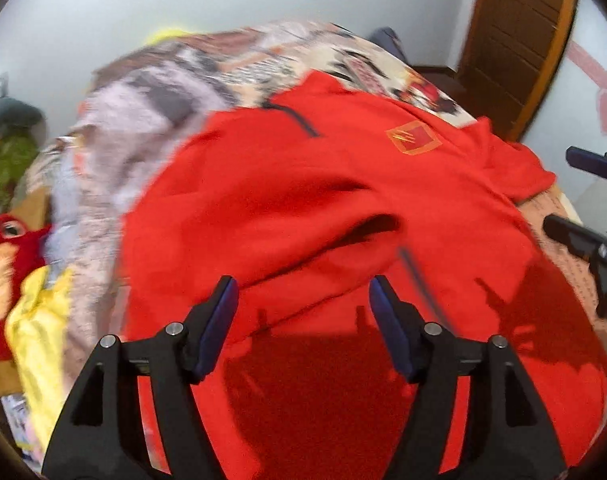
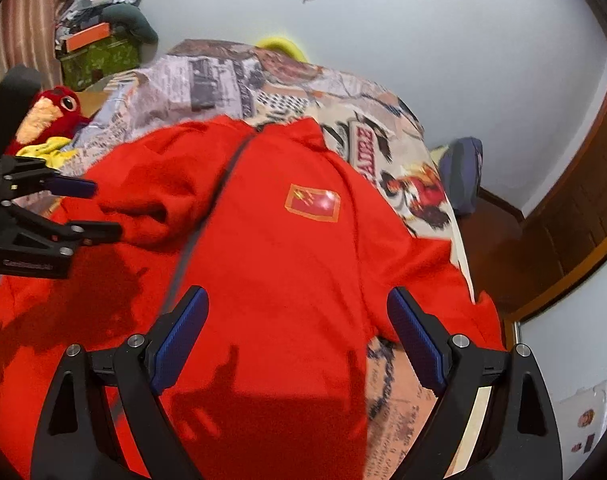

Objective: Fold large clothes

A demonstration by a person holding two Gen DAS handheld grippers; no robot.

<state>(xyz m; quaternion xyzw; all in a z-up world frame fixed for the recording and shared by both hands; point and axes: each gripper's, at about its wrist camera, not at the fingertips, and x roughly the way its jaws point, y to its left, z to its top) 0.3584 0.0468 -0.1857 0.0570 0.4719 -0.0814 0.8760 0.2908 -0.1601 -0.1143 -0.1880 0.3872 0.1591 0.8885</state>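
A red zip-up jacket [image 1: 343,168] lies front up on the bed, with a dark zip and a flag badge [image 1: 413,141] on the chest. One sleeve [image 1: 303,216] lies folded across the body. My left gripper [image 1: 303,284] hovers open just over that sleeve, with nothing pressed between its blue pads. From the right wrist view, the left gripper [image 2: 103,210] stands beside the sleeve's cuff [image 2: 151,212]. My right gripper [image 2: 297,296] is wide open above the jacket [image 2: 287,272] below the badge [image 2: 313,202], holding nothing. It also shows at the right edge as the right gripper [image 1: 561,190].
A newspaper-print bedspread [image 2: 223,84] covers the bed. A red plush bird [image 2: 51,114] and yellow cloth [image 1: 43,320] lie at the left side. A green box [image 2: 99,60] stands by the curtain, a blue bag [image 2: 461,172] beside the bed, a wooden door [image 1: 515,40] at right.
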